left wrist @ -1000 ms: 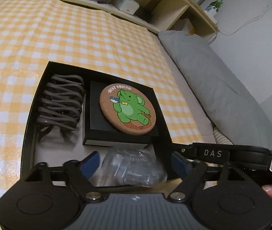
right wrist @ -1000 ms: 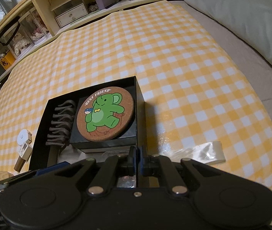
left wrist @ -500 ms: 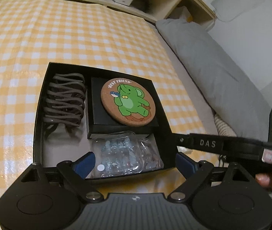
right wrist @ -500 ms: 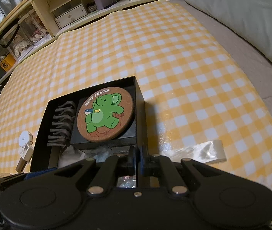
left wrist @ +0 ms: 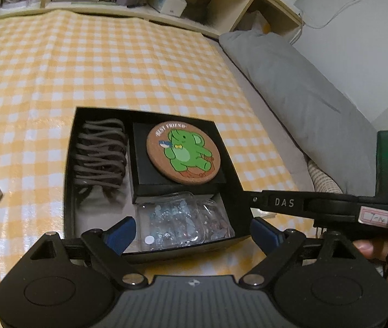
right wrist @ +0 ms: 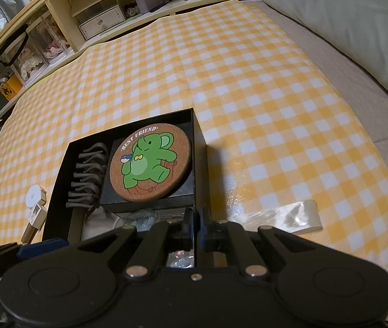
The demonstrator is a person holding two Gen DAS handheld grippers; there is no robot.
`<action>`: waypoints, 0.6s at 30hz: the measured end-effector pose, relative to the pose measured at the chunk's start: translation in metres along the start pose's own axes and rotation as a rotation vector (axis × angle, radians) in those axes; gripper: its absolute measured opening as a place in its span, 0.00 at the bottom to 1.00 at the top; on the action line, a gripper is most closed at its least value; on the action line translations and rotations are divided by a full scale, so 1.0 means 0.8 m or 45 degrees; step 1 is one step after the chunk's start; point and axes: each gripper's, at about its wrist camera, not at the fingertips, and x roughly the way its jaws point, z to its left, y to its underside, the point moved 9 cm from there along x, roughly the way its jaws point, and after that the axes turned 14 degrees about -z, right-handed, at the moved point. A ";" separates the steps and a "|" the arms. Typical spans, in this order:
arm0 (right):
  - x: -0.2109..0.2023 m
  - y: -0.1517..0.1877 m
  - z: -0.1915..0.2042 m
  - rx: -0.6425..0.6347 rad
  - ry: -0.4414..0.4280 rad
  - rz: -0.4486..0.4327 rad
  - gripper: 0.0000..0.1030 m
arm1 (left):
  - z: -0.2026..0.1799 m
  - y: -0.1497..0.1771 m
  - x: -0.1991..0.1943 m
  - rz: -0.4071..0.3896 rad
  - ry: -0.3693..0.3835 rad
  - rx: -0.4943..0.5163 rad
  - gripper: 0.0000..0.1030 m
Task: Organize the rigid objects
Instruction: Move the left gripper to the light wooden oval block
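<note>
Black, shallow, open-topped cardboard box (left wrist: 69, 180) is the thing everything here is being gathered into, and it sits on the yellow-and-white checked plastic sheet (left wrist: 111, 63) that covers the bed, close in front of both grippers. Inside it, a bundle of grey-brown bent metal hooks (left wrist: 99, 153) fills the left side, a smaller black square box (left wrist: 142, 164) sits at the far right with a round cork coaster printed with a green elephant (left wrist: 183, 155) laid flat on top, and a clear plastic case of pale beads (left wrist: 170, 222) lies in the near compartment, beside a second clear packet (left wrist: 215, 221) with brownish pieces. The right gripper (right wrist: 195, 228) is clamped tight on the box's right wall near the front corner, one finger inside and one outside, which I judge is meant to steady the light box so it does not slide on the slick sheet while things go in. The left gripper (left wrist: 191, 231) has its blue-padded jaws spread wide with nothing pressed between them, poised above the front edge over the clear case; the case reads as already dropped off. A small white round device (right wrist: 34, 198) and a slim cream box (right wrist: 34, 220) lie on the sheet just left of the black box, so they look like candidates for packing. A grey pillow (left wrist: 303, 95) lies off to the right.
</note>
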 end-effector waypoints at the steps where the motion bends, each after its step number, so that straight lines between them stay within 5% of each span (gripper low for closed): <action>1: 0.000 0.000 0.000 0.000 0.000 0.000 0.05 | 0.000 -0.002 -0.004 -0.011 -0.013 0.010 0.89; 10: 0.000 0.001 0.002 -0.007 0.002 -0.002 0.05 | 0.005 -0.038 -0.055 -0.163 -0.130 0.134 1.00; 18: 0.000 0.001 0.003 -0.020 0.004 -0.004 0.05 | 0.040 -0.066 -0.095 -0.282 -0.257 0.152 1.00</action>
